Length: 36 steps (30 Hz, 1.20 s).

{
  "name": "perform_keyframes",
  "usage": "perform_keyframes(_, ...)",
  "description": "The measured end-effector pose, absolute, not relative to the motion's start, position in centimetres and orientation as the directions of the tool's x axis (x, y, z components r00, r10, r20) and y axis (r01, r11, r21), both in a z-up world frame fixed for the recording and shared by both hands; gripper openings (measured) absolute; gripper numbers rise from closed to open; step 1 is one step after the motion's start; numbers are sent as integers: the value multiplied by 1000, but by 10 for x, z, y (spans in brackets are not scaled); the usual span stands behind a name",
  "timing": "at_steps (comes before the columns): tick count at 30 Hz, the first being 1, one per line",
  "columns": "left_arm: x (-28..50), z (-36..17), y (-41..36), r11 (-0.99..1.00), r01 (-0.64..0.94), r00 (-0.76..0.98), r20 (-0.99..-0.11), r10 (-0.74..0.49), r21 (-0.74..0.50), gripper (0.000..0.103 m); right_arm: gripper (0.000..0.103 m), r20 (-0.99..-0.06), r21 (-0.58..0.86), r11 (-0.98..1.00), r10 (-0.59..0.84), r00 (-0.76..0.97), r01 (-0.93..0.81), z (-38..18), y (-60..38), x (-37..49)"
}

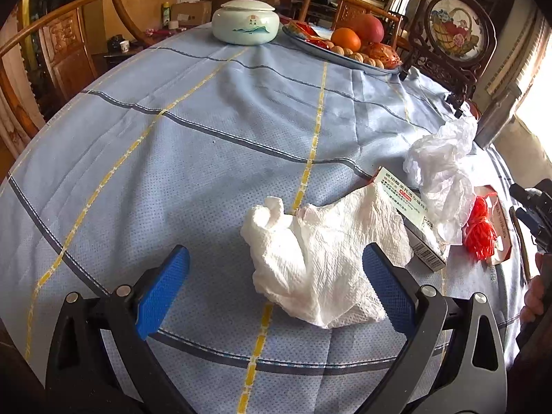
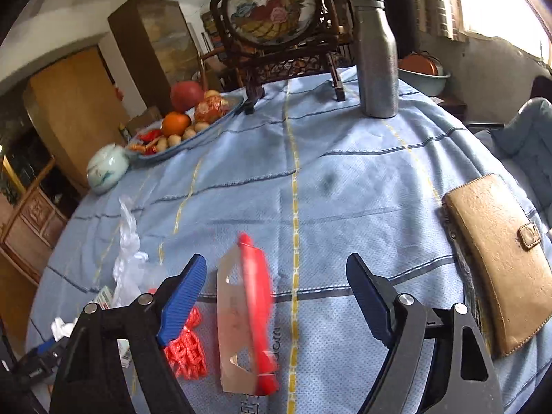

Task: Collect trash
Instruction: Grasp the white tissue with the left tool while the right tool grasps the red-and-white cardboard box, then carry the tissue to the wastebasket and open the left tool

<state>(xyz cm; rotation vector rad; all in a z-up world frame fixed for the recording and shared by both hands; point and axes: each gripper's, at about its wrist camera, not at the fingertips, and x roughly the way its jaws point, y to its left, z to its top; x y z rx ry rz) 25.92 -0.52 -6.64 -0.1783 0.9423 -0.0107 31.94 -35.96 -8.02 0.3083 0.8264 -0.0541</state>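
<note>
left claw [image 1: 276, 288] wide open, blue pads either side of a crumpled paper towel [image 1: 321, 258] on the table [image 1: 172, 158]; right pad overlaps the towel's edge in view, contact unclear, left pad clear of it. nothing gripped. near the table's right edge: small printed box [image 1: 410, 214] partly under the towel, crumpled clear plastic bag [image 1: 445, 169] on top of the box, red mesh bundle [image 1: 479, 231] just beside.

right claw [image 2: 276, 293] open fairly wide, holding nothing; a cardboard card with red strip [image 2: 248, 310] lies on the table between its pads, blurred, no pad touching it. red mesh bundle just left of the card. tan wallet [image 2: 496, 262] at the right edge.
</note>
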Motion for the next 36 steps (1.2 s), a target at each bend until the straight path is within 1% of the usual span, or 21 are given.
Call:
perform_keyframes(3,260,-66,-8,987,-59,589,-804,-84,-147,96,82,-736,211,968,65,674,137,-81,-350,320)
perform_keyframes(6,260,-67,-6,987,-59,589,-803,-88,-151,96,82,-777,139,984,41,629,109,-93,-335,327)
perform_keyframes(10,260,-67,-3,984,-63,588,-803,-100,-169,96,76,-820,61,996,11,572,68,-110,-319,335)
perform_keyframes(14,261,-68,-4,983,-48,579,-807,-120,-180,96,76,-854,-10,1000,-22,519,26,-125,-305,339)
perform_keyframes(16,261,-68,-7,984,-35,575,-809,-123,-174,96,75,-850,-33,999,-37,526,17,-126,-302,338)
perform_keyframes(17,262,-69,-9,985,-26,573,-811,-123,-168,96,75,-848,-37,999,-37,528,11,-125,-301,337)
perform_keyframes(18,262,-69,-12,987,-13,569,-813,-122,-158,96,70,-849,-23,1000,-25,528,11,-124,-302,337)
perform_keyframes(19,263,-70,-17,990,8,560,-819,-122,-142,96,61,-850,-1,1000,-10,527,17,-123,-305,336)
perform_keyframes(20,263,-70,-22,991,26,553,-824,-122,-129,96,58,-849,3,1000,-13,529,30,-122,-308,336)
perform_keyframes(24,265,-74,-44,989,129,518,-845,-134,-78,96,57,-851,65,997,29,524,51,-120,-319,336)
perform_keyframes(28,268,-78,-60,984,177,503,-857,-112,-25,96,59,-852,46,998,18,523,40,-122,-314,338)
perform_keyframes(31,271,-81,-62,985,175,499,-863,-85,4,96,60,-852,42,999,17,523,35,-122,-312,338)
perform_keyframes(33,270,-77,-57,987,161,513,-853,-94,-12,86,57,-849,72,997,42,526,37,-121,-316,338)
perform_keyframes(34,269,-76,-53,988,153,521,-846,-112,-37,70,56,-847,99,994,63,528,40,-120,-318,338)
perform_keyframes(35,268,-74,-51,988,147,523,-843,-122,-52,59,56,-844,117,992,76,531,44,-119,-320,338)
perform_keyframes(36,266,-71,-48,989,135,534,-836,-125,-62,55,56,-838,129,990,84,540,47,-117,-322,337)
